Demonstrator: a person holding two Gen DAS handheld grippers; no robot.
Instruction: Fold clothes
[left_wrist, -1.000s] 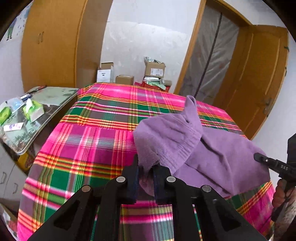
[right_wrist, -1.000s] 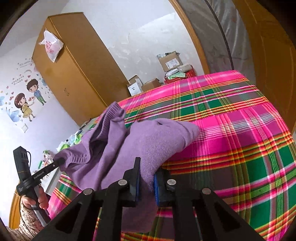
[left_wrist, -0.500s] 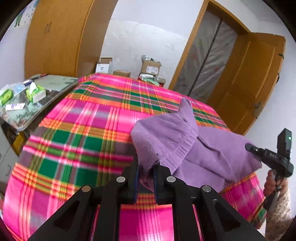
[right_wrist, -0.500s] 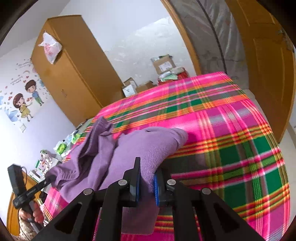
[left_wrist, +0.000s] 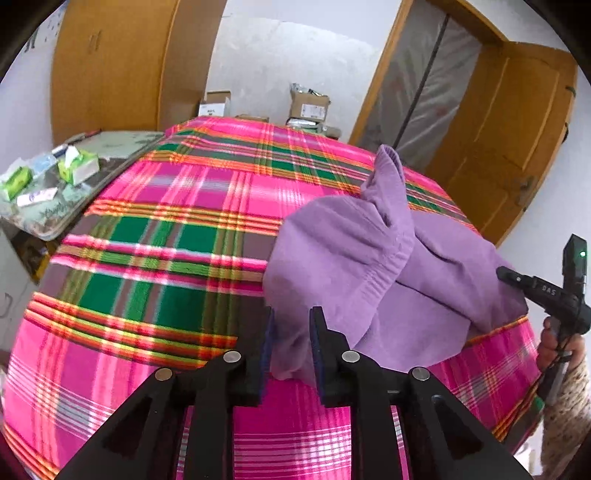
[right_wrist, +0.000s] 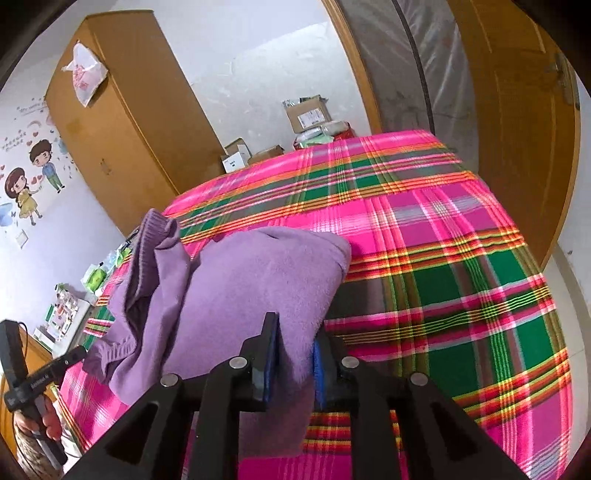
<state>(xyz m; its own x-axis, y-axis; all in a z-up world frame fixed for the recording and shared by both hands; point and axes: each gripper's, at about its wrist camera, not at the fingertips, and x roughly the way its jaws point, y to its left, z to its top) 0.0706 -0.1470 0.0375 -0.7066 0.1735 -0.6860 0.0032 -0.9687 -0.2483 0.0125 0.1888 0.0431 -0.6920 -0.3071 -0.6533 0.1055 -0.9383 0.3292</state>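
The purple garment (left_wrist: 369, 266) is lying bunched near the front edge of the bed (left_wrist: 177, 229), with 1 ribbed end (left_wrist: 386, 166) standing up and the rest spreading in loose folds toward our right. We are holding it at 2 places: the left gripper (left_wrist: 290, 343) and the right gripper (right_wrist: 295, 350) each have cloth between their jaws, but the jaws are now standing wider than they were 0.5 s ago, so the pinch seems to be easing on both sides. We are judging that the cloth is being let down onto the bed, though the folds are not lying flat. The bed is wearing a pink, green and orange plaid cover. Beside it, a side desk (left_wrist: 110, 144) is carrying tissue packs (left_wrist: 79, 170), and beyond are standing a wooden wardrobe (left_wrist: 110, 62), cardboard boxes (left_wrist: 308, 105) and an open door (left_wrist: 517, 129).
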